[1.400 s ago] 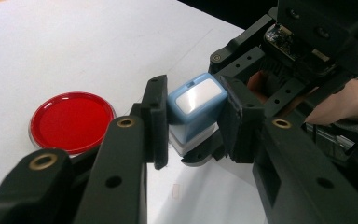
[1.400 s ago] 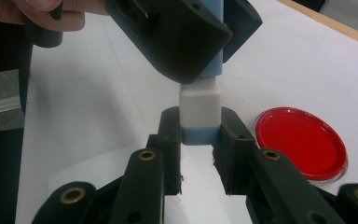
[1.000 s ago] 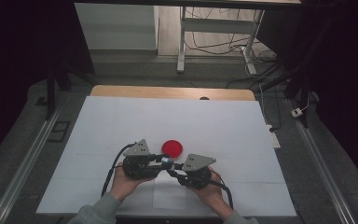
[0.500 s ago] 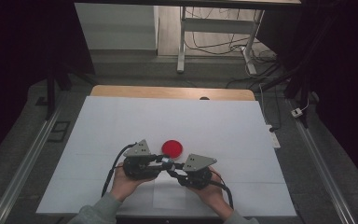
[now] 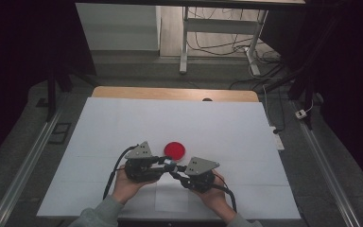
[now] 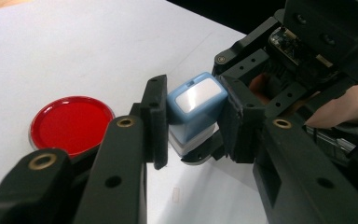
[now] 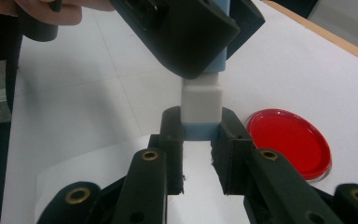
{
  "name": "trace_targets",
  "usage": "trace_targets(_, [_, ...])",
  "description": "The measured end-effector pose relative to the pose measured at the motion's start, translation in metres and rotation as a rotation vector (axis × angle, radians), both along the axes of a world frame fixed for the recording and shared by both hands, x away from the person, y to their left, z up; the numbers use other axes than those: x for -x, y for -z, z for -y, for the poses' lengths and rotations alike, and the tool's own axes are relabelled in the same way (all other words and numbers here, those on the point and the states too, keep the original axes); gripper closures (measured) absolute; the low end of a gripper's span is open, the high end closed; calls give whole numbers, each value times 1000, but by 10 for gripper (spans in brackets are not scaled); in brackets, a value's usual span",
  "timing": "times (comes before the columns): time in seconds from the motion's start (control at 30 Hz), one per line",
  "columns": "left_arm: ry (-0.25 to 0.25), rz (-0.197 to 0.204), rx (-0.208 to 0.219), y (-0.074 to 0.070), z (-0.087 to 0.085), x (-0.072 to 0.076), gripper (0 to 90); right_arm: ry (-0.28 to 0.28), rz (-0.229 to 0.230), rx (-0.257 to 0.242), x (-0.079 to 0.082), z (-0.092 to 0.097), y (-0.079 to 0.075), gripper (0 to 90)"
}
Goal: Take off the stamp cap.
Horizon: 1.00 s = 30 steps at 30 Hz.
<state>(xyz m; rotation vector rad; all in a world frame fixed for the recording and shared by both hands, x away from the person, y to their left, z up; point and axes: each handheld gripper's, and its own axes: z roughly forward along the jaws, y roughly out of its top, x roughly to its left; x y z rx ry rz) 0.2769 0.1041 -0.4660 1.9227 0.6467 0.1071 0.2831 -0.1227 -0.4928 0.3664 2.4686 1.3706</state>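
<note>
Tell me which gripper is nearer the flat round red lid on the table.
Left, narrowly. The left gripper sits just beside the flat round red lid, gripping the small blue-and-white block. The right gripper holds the block's other end, slightly farther from the lid.

- Left gripper [image 5: 163,161] and right gripper [image 5: 176,171] meet tip to tip at the white bench's [image 5: 227,127] near middle.
- A small object, seemingly pale blue [image 5: 169,162], sits between them.
- Red disc [image 5: 174,150] lies just beyond.

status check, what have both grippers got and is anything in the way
Left gripper shut on the blue end of the stamp. Right gripper shut on its other end. Red lid on the table beside, apart.
</note>
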Motion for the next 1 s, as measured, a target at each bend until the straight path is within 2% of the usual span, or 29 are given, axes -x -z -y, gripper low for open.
trace_targets(0.13, [15, 5, 15, 1, -2, -1, 647, -6, -14, -15, 0, 0, 0, 740])
trace_targets(0.33, [22, 17, 10, 1, -2, -1, 653, -13, -32, -23, -1, 1, 0, 739])
trace_targets(0.7, [-18, 37, 3, 1, 2, 4, 656, 0, -45, -47, -2, 2, 2, 741])
trace_targets(1.0, [-19, 28, 13, 3, 1, 3, 656, 7, -39, -47, -1, 2, 4, 743])
